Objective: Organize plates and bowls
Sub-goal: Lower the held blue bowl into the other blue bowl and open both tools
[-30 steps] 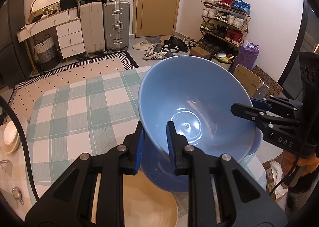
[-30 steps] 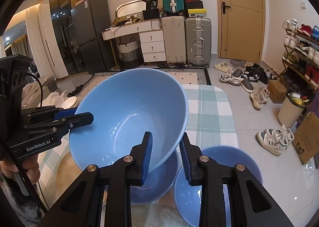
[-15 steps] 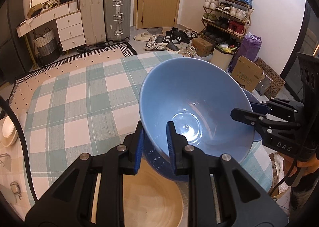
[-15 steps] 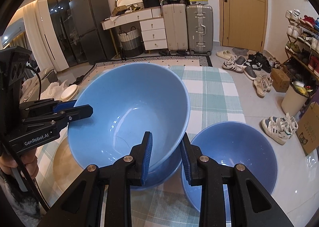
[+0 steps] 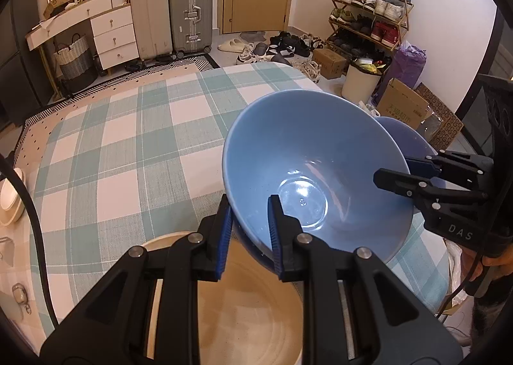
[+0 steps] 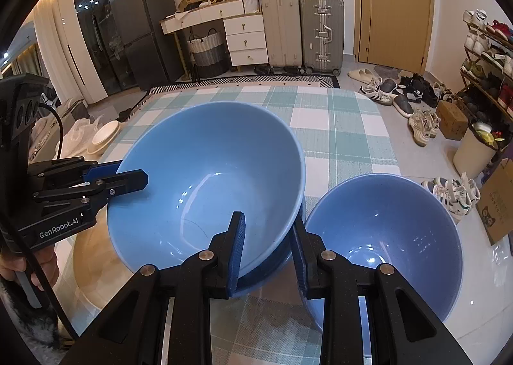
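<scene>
Both grippers pinch one glossy blue bowl [image 5: 315, 172].
Left gripper [image 5: 248, 230] and right gripper [image 6: 267, 249] clamp opposite rims; the bowl beneath is mostly hidden.

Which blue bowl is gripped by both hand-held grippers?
The larger, lighter blue bowl, nested in a darker bowl, clamped at opposite rims. The smaller blue bowl beside it stands free.

**Both grippers clamped on opposite sides of a rim**

The left gripper [image 5: 248, 230] reaches forward toward 12 o'clock, its 2 blue-padded fingers [image 5: 224, 236] set astride a bowl wall, 1 inside and 1 outside. The right gripper [image 6: 267, 249] points the same way with its 2 fingers [image 6: 239, 249] likewise straddling the wall. From the left wrist camera, the right gripper enters at 3 o'clock; from the right wrist camera, the left gripper enters at 9 o'clock, a hand [image 6: 19, 265] wrapped round its handle.
</scene>
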`<act>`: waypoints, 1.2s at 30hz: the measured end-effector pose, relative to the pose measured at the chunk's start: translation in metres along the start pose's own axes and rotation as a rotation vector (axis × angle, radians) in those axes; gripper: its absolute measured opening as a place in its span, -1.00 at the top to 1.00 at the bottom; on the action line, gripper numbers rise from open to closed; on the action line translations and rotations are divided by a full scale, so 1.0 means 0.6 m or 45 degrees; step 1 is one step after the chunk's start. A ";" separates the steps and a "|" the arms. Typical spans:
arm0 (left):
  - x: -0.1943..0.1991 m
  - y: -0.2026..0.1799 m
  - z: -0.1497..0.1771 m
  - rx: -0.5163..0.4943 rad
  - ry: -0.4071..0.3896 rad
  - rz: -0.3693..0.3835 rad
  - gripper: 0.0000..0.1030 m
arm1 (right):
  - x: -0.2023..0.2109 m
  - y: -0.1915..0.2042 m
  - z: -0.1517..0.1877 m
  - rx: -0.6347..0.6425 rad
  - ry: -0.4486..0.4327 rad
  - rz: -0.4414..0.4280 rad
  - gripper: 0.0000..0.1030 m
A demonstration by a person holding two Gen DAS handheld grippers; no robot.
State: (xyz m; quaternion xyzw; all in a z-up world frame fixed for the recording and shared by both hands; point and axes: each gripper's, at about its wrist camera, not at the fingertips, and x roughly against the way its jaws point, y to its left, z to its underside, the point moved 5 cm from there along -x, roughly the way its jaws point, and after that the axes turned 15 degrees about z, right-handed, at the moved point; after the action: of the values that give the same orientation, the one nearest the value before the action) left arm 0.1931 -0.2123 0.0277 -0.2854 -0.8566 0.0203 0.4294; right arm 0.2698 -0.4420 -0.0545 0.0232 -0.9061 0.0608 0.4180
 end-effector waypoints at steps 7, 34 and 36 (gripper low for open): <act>-0.031 0.009 0.011 -0.011 0.027 -0.033 0.66 | -0.015 0.006 0.007 0.038 0.018 0.041 0.45; -0.080 0.035 0.034 0.000 0.077 -0.041 0.52 | -0.032 0.017 0.019 0.176 0.007 0.164 0.34; -0.078 0.035 0.034 0.003 0.075 -0.030 0.47 | -0.032 0.018 0.020 0.183 0.008 0.157 0.30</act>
State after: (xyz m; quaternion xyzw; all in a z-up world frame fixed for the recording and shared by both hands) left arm 0.2094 -0.2138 -0.0249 -0.2754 -0.8468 0.0080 0.4550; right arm 0.2723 -0.4332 -0.0777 -0.0027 -0.8979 0.1512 0.4135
